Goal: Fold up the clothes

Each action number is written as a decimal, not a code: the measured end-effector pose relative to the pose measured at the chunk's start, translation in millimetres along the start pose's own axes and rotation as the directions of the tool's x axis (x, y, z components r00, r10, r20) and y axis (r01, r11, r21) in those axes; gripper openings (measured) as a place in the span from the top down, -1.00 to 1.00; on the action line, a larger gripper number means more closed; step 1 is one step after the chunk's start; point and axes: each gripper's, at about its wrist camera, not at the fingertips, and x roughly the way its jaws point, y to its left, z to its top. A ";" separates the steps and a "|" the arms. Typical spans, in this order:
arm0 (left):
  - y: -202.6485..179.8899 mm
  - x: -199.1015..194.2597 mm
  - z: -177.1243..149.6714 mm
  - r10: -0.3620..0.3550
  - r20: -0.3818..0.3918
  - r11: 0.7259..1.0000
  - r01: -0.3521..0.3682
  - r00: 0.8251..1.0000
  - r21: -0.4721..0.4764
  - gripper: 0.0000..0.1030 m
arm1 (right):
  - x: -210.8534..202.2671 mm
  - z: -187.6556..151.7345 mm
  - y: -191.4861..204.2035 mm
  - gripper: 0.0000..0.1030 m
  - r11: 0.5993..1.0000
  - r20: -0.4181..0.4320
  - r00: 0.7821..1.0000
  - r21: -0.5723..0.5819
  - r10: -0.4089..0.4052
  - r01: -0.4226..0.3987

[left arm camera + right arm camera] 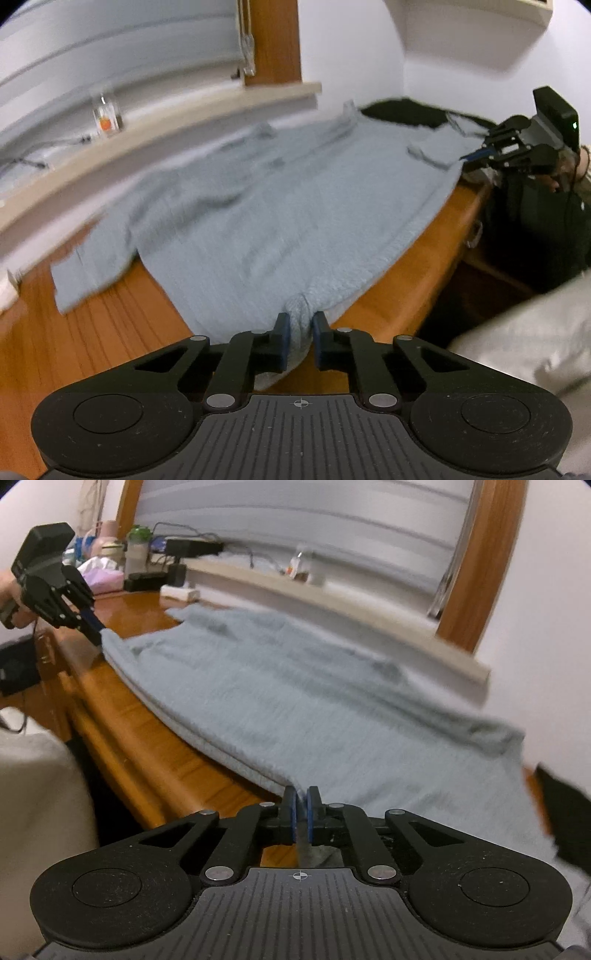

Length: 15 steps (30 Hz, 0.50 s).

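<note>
1. A wooden desk point(122, 314) with an orange-brown grain carries everything.
2. A pale blue knitted garment point(280, 206) lies spread flat across most of it, one sleeve reaching toward the desk's far left.
3. Its hem runs along the desk's front edge.
4. Something black point(406, 110), possibly another garment, lies at the garment's far end, blurred.

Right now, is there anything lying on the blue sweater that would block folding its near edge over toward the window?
Nothing visible does. The left gripper and right gripper each pinch the near hem of the blue sweater, and its top surface is bare. The glass stands apart on the windowsill.
</note>
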 end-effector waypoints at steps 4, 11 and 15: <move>19.4 4.3 29.6 0.031 0.046 0.999 -0.030 0.998 -0.014 0.79 | 11.0 27.4 -17.3 0.90 0.996 0.048 0.997 -0.057 -0.066 0.069; 67.8 37.0 71.7 0.090 0.038 0.994 -0.087 0.995 -0.073 0.79 | 74.4 74.6 -50.2 0.90 0.976 0.072 0.984 -0.137 -0.161 0.170; 99.6 64.8 78.8 0.137 -0.005 0.978 -0.136 0.991 -0.157 0.60 | 125.2 88.5 -60.9 0.86 0.970 0.017 0.980 -0.140 -0.199 0.199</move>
